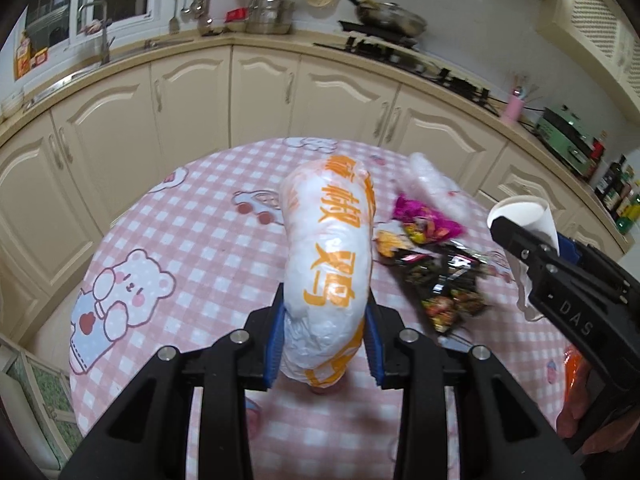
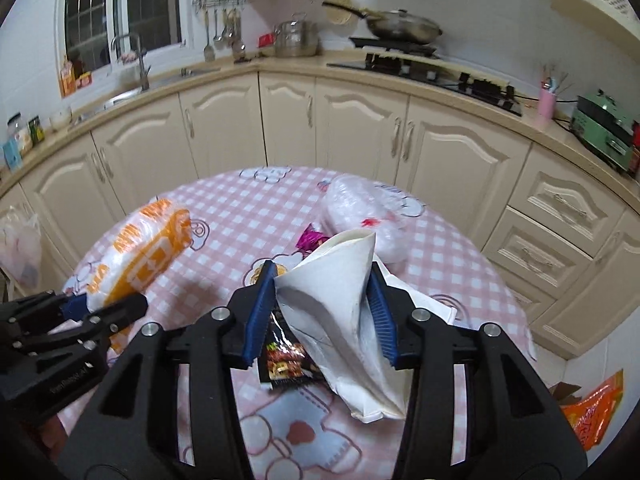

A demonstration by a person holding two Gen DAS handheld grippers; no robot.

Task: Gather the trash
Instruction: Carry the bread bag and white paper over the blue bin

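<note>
My left gripper (image 1: pixel 325 312) is shut on a white plastic bag with orange print (image 1: pixel 330 256), held above the round pink checked table (image 1: pixel 192 240). The bag also shows at the left of the right wrist view (image 2: pixel 140 256), with the left gripper (image 2: pixel 100 312) on it. My right gripper (image 2: pixel 322 280) is shut on a crumpled white paper cup (image 2: pixel 340 292); it shows at the right of the left wrist view (image 1: pixel 520 236). On the table lie a black snack wrapper (image 1: pixel 444 280), a magenta wrapper (image 1: pixel 420 220) and a clear plastic bag (image 2: pixel 360 212).
Cream kitchen cabinets (image 1: pixel 260 92) curve behind the table, with a sink (image 1: pixel 100 36), a pot (image 1: pixel 270 14) and a stove with a pan (image 1: pixel 392 16) on the counter. An orange bag (image 2: pixel 596 404) lies on the floor at right. A plastic bag (image 2: pixel 20 240) hangs at left.
</note>
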